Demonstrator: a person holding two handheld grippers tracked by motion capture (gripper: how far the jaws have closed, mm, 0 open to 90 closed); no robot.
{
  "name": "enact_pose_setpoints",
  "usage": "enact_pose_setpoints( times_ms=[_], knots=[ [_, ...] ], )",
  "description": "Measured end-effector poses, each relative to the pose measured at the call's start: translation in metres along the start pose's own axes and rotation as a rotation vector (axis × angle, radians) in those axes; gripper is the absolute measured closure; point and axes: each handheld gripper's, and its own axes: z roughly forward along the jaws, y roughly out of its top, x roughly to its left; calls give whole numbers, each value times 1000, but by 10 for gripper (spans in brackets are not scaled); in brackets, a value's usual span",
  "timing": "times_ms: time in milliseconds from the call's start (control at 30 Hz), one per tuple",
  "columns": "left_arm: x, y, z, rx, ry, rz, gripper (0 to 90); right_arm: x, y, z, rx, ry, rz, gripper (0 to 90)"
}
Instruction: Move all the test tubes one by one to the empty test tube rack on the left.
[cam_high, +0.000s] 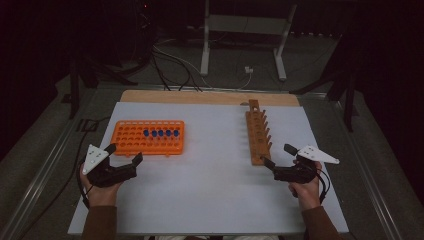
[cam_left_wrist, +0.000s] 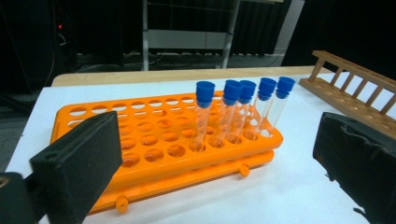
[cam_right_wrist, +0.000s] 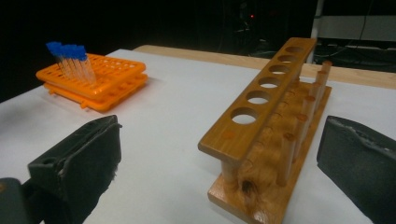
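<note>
White sheeting is covering the table, and both grippers are resting low over its near edge with nothing between their jaws. Nearest on the person's left, the left gripper is standing with its jaws spread wide and empty, and just ahead of its tips the orange rack is lying with its long side running across the table. Five blue-capped tubes are standing upright in a row toward that rack's right end, so from the left gripper they are lying forward and a little to the right, their long axes vertical. Over on the right, the right gripper is also holding its jaws wide apart and empty, its tips sitting just beside the near end of the wooden rack, which is stretching away from the person with all its holes empty. Judging by this, the left gripper is the nearer one to the tubes, while the right is well apart from them.
</note>
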Motion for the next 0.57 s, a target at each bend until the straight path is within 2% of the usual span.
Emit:
enact_pose_setpoints(
  times_ms=[200, 367, 467, 567],
  knots=[
    [-6, -3, -6, 12, -8, 28, 6, -2, -9, -6, -24, 0, 13, 0],
    [-6, -6, -9, 10, -12, 19, 6, 0, -12, -12, -31, -14, -10, 0],
    [-6, -8, -8, 13, -8, 23, 6, -1, -15, -14, -34, -19, -6, 0],
    [-4, -9, -9, 9, -1, 8, 6, -3, -15, -16, -38, -24, 5, 0]
  ],
)
